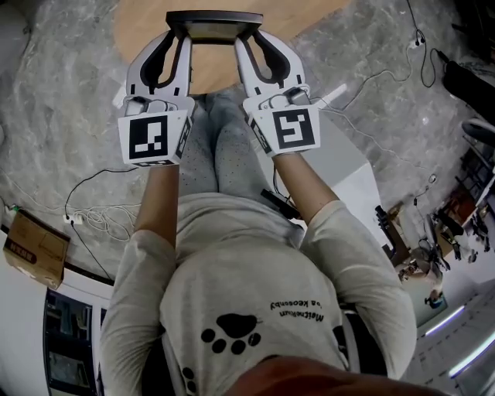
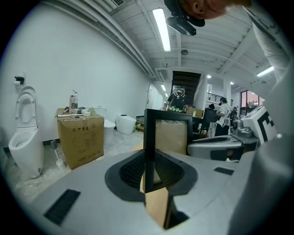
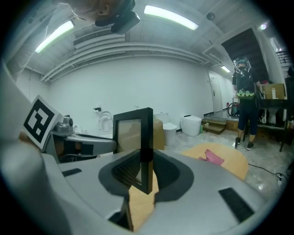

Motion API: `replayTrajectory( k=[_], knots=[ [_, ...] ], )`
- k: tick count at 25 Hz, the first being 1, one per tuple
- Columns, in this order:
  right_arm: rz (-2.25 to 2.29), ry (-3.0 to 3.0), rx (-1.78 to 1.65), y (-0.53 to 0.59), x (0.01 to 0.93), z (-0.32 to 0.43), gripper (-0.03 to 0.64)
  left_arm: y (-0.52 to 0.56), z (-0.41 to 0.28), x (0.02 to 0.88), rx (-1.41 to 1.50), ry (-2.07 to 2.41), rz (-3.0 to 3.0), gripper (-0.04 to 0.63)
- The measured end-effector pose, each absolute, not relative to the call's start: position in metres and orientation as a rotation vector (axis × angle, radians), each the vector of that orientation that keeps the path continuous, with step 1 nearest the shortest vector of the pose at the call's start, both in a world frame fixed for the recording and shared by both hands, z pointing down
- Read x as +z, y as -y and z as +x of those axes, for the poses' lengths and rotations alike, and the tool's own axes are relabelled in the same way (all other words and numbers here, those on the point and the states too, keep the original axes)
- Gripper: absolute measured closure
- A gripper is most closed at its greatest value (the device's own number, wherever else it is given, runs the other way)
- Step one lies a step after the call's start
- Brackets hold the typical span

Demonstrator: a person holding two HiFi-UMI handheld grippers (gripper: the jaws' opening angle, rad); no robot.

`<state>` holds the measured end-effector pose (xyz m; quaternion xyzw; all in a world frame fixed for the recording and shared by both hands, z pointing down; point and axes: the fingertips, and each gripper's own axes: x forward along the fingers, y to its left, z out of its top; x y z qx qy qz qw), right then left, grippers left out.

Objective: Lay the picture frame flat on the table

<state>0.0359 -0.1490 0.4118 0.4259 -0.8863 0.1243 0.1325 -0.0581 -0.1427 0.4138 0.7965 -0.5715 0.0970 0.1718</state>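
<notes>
The black picture frame (image 1: 214, 23) stands upright over the round wooden table (image 1: 147, 31), held from both sides. My left gripper (image 1: 179, 35) is shut on its left edge and my right gripper (image 1: 246, 37) is shut on its right edge. In the left gripper view the frame (image 2: 167, 133) rises between the dark pads of the left gripper (image 2: 148, 176). In the right gripper view the frame (image 3: 135, 131) is pinched by the right gripper (image 3: 146, 179), with the tabletop (image 3: 236, 160) behind. Where the frame's lower edge sits relative to the table is hidden.
A pink cloth (image 3: 211, 156) lies on the table to the right. A cardboard box (image 2: 80, 137) and a toilet (image 2: 25, 133) stand on the floor to the left. Cables (image 1: 93, 213) trail on the floor beside my legs. A person (image 3: 245, 105) stands far right.
</notes>
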Motion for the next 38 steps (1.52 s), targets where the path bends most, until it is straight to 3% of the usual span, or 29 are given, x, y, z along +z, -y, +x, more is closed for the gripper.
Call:
replayTrajectory(
  k=[38],
  knots=[
    [1.267,2.534,0.465,0.169,0.536,0.04,0.535,0.162,-0.054,0.535,0.361,1.596,2.235,0.523]
  ],
)
